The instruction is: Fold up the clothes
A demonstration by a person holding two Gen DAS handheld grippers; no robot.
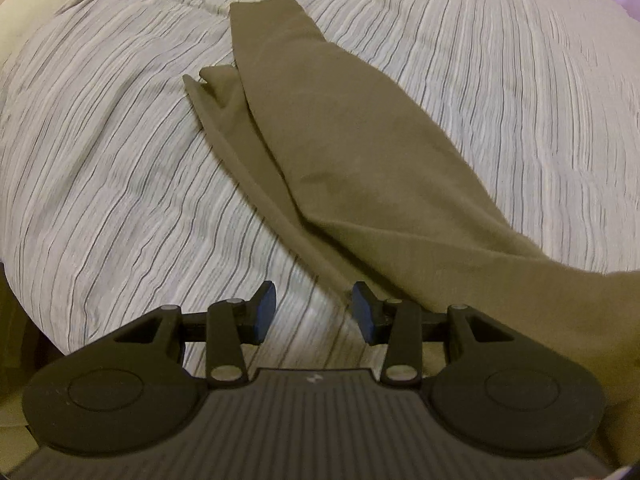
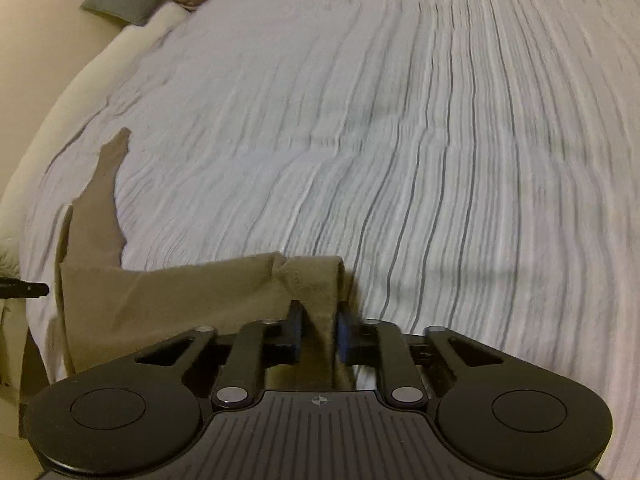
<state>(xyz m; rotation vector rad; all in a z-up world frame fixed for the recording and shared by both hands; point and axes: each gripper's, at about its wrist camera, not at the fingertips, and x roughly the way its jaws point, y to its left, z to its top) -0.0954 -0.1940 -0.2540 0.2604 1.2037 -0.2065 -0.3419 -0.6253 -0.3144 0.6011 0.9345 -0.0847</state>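
An olive-brown garment [image 1: 340,140] lies stretched across a bed covered by a grey striped bedspread [image 1: 100,152]. The right gripper [image 2: 318,332] has its jaws closed on a bunched fold of the cloth's edge. The left gripper [image 1: 314,312] hovers with jaws wide apart and empty, the garment just beside its right finger.

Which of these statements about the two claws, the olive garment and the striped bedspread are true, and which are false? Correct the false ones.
1. The right claw grips a fold of the olive garment. True.
2. The left claw is clamped on the garment. False: it is open and holds nothing.
3. The garment lies on a striped bedspread. True.
4. The bedspread is plain red. False: it is pale with thin dark stripes.
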